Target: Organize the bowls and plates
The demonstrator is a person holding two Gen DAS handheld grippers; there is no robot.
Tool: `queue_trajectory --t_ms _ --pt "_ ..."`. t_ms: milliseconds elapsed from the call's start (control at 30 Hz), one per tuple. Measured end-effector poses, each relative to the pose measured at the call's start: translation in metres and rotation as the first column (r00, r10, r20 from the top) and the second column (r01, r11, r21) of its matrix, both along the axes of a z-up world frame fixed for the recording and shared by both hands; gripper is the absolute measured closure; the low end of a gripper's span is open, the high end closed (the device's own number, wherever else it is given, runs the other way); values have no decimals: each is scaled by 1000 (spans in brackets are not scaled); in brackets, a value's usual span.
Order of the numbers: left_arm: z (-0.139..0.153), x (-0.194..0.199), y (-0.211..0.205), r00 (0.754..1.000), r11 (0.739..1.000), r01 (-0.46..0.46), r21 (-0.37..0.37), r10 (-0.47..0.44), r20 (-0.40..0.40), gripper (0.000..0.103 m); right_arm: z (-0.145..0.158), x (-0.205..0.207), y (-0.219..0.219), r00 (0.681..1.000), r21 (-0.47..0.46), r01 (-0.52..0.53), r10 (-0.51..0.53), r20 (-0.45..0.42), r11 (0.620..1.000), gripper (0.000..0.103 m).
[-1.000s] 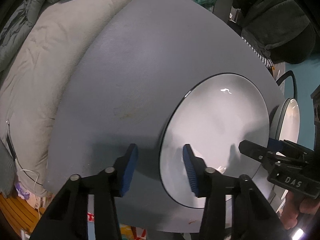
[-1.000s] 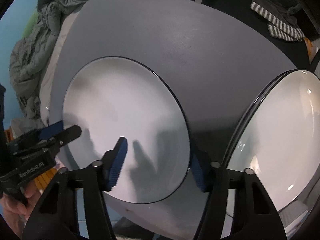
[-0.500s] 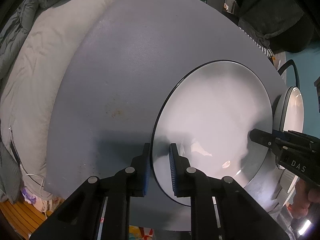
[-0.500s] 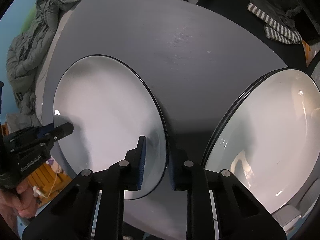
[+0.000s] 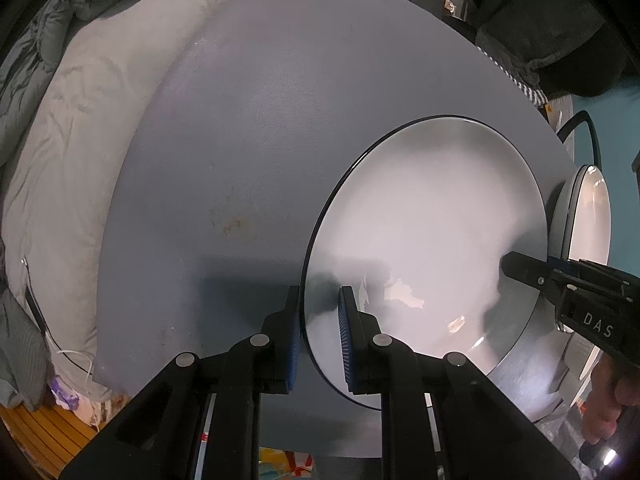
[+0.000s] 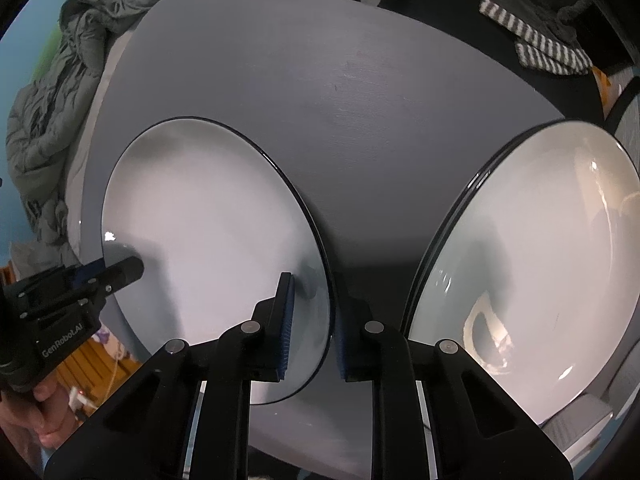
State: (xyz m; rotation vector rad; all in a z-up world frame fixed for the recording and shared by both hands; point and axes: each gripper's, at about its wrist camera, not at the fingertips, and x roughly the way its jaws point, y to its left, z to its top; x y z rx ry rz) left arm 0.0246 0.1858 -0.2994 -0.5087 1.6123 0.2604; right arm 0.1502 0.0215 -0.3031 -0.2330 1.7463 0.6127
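Observation:
A large white plate with a dark rim (image 5: 432,232) lies on the round grey table (image 5: 240,140). My left gripper (image 5: 319,336) is shut on the plate's left rim. My right gripper (image 6: 312,320) is shut on the same plate's (image 6: 208,232) right rim. Each gripper shows in the other's view, the right one (image 5: 520,268) at the plate's far edge and the left one (image 6: 120,272) at the opposite edge. A stack of white plates (image 6: 532,272) sits just right of the held plate, and it also shows in the left wrist view (image 5: 588,216).
A beige cushion and grey bedding (image 5: 80,100) lie left of the table. Dark clothing and a striped cloth (image 6: 536,52) lie behind it. Wooden slats (image 5: 44,432) show below the table's near edge.
Both grippers closed from wide open onto opposite rims of the plate. The plate has tilted or risen slightly at the near edge.

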Motion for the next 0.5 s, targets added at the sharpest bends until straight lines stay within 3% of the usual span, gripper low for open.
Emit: queue_trajectory --t_ms 500 --pt "10 4 -9 999 999 39 1 -39 -2 86 2 -4 -6 998 -16 59 -59 -20 998 86"
